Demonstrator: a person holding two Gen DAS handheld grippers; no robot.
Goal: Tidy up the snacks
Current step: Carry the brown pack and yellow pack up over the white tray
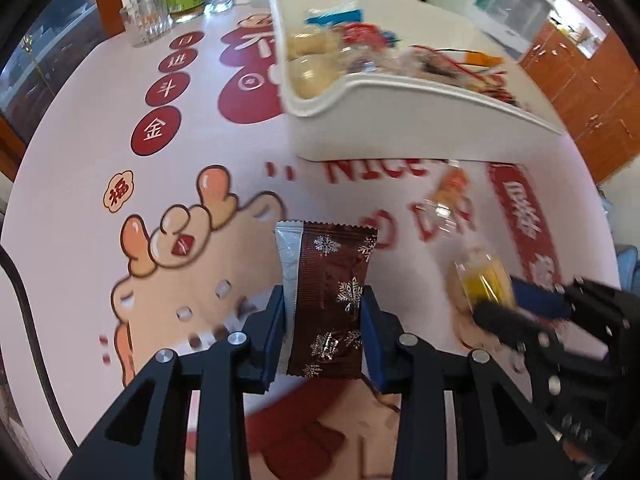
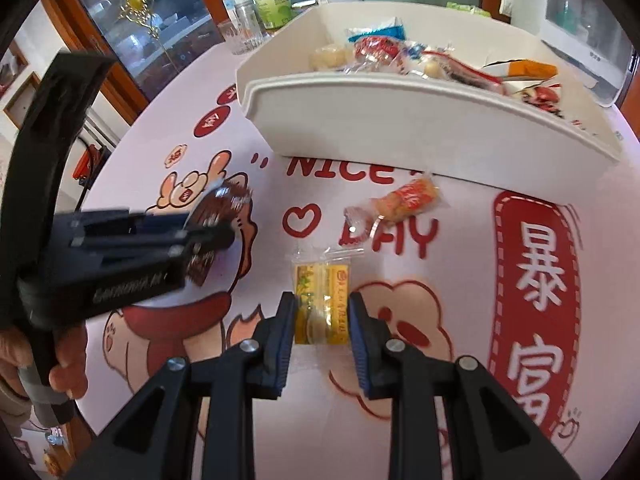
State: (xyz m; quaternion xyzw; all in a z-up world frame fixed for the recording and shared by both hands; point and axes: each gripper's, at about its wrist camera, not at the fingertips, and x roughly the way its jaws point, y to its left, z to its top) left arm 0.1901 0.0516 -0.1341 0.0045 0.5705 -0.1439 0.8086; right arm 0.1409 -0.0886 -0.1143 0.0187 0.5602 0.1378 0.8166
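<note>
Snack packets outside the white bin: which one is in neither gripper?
The orange-and-clear wrapped snack lying on the tablecloth just before the white bin. The brown snowflake packet sits in the left gripper, the yellow packet in the right gripper.

In the left wrist view, the left gripper (image 1: 323, 320) at lower centre has a snowflake packet (image 1: 326, 300) between its pads, above the tablecloth (image 1: 80, 160). The bin (image 1: 400, 128) sits in the upper right of the frame, wrapped snacks (image 1: 360, 52) piled in it; jars (image 1: 148, 12) stand behind it at upper left. A loose candy (image 1: 450, 196) lies before the bin. At lower right the right gripper (image 1: 496, 308) holds a small packet (image 1: 486, 280), seemingly off the cloth.
</note>
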